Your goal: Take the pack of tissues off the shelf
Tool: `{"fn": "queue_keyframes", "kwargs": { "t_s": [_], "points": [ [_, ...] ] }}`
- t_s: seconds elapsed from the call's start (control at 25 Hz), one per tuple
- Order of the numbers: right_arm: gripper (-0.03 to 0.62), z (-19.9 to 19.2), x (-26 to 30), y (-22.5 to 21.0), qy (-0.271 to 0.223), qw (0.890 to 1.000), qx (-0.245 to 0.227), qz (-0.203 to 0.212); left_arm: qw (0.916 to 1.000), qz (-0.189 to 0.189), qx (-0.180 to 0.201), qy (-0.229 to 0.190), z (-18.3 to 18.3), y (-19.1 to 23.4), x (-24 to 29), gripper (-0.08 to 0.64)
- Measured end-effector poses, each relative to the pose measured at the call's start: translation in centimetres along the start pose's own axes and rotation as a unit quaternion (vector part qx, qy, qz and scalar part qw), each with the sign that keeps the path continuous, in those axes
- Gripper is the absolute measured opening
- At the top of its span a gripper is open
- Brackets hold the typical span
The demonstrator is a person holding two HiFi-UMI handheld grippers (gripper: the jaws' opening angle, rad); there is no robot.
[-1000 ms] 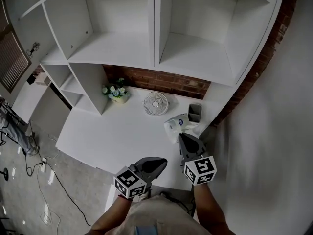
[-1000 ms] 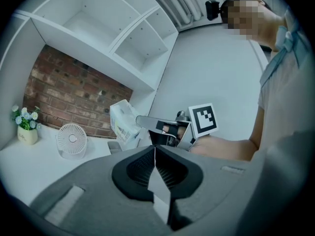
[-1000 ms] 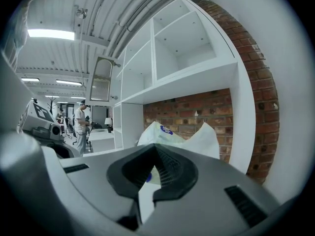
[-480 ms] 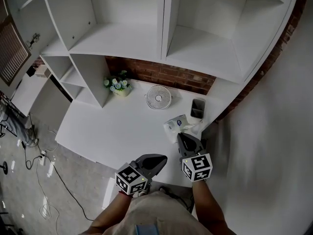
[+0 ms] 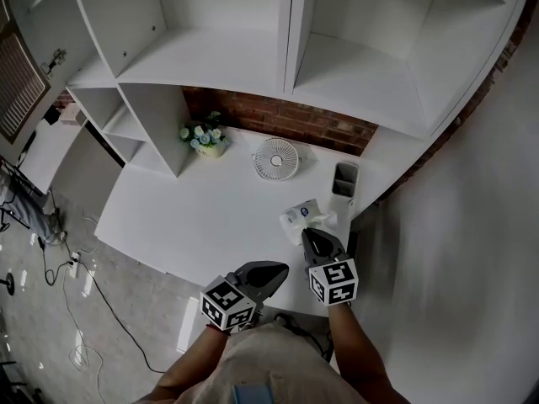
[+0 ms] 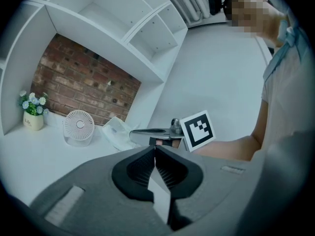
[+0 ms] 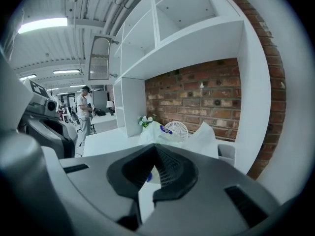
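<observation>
Straight ahead at twelve o'clock of the right tool (image 5: pixel 311 236), which pinches its wrapper edge, lies the pack of tissues (image 5: pixel 301 217); the left tool (image 5: pixel 280 268), pressed together on nothing, sits farther off at seven o'clock.

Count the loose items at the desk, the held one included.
4: flowers at back left, fan mid back, grey cup at back right, tissue pack in front of the cup, held by the right gripper. The grippers may hide something small near the edge.

Head view steeply down, gripper views low, level, all sharing tissue pack (image 5: pixel 301 217)
</observation>
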State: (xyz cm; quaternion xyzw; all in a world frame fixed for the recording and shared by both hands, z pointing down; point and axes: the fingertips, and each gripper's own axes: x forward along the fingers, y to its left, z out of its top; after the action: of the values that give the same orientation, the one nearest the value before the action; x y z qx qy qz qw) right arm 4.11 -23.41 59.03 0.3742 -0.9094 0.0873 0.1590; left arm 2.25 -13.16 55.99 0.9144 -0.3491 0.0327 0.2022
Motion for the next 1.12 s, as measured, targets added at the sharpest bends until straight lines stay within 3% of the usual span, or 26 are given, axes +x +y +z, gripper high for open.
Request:
{"fn": "queue_keyframes", "kwargs": {
  "t_s": [1.12],
  "points": [
    [0.017,-9.8,5.1,1.6,0.124,0.992,-0.030,0.013,0.9994,0.020,-0.022,0.017,-2.1,2.5,-0.9,0.011]
  ]
}}
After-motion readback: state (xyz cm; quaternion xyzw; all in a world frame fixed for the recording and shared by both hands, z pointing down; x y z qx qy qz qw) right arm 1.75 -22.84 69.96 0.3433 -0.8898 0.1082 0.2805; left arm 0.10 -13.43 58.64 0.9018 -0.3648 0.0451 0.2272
